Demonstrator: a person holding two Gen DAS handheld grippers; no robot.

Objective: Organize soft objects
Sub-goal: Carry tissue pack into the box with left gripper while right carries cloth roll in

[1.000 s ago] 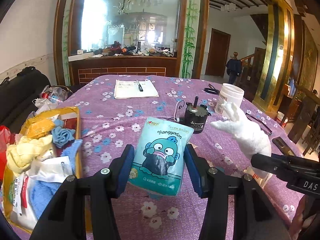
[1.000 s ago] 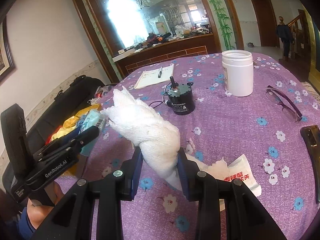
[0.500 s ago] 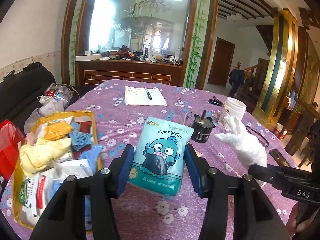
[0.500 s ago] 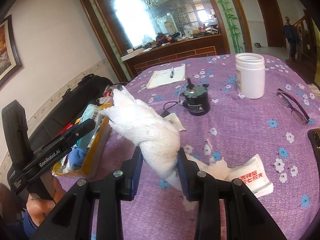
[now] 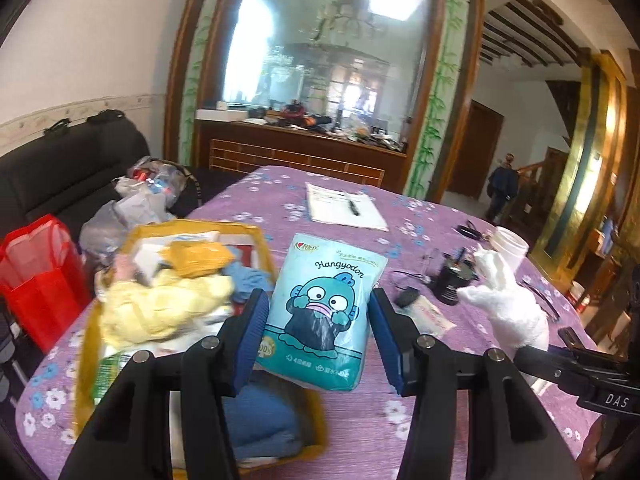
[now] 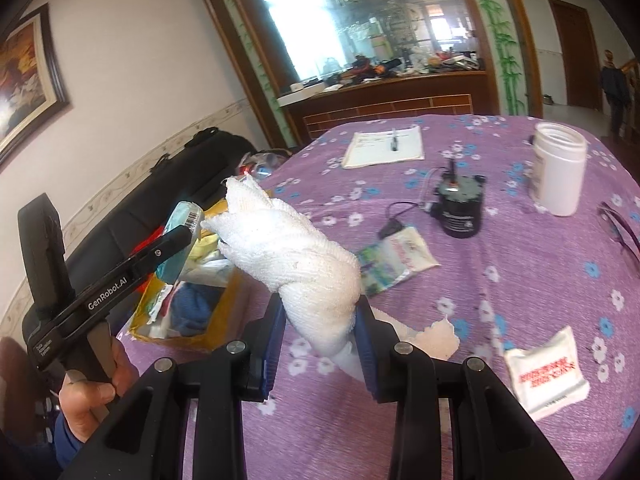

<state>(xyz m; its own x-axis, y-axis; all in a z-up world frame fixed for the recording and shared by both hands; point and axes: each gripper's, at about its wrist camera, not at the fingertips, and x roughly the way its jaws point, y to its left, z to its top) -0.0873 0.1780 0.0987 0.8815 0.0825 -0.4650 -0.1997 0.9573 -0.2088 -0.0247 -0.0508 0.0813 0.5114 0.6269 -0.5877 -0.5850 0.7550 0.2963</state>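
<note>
Your left hand-held gripper (image 5: 320,336) is clamped on the teal plastic tissue pack with the cartoon fish (image 5: 326,312), held upright in the air just beside the yellow-rimmed open box of soft cloths (image 5: 256,232) at the left edge of the purple flowered surface (image 5: 400,420). Your right hand-held gripper (image 6: 320,336) is clamped on the rolled white towel (image 6: 296,256), lifted off the cloth with its loose end pointing toward that box. Inside the box you've got a pale yellow cloth (image 5: 164,308) piled on top and a blue folded cloth (image 5: 260,420) at the near end. Farther out stand a white plastic jar (image 6: 558,172) and a small black cylindrical motor (image 6: 460,208). Near your right jaws lies a white sachet with red print (image 6: 546,372).
</note>
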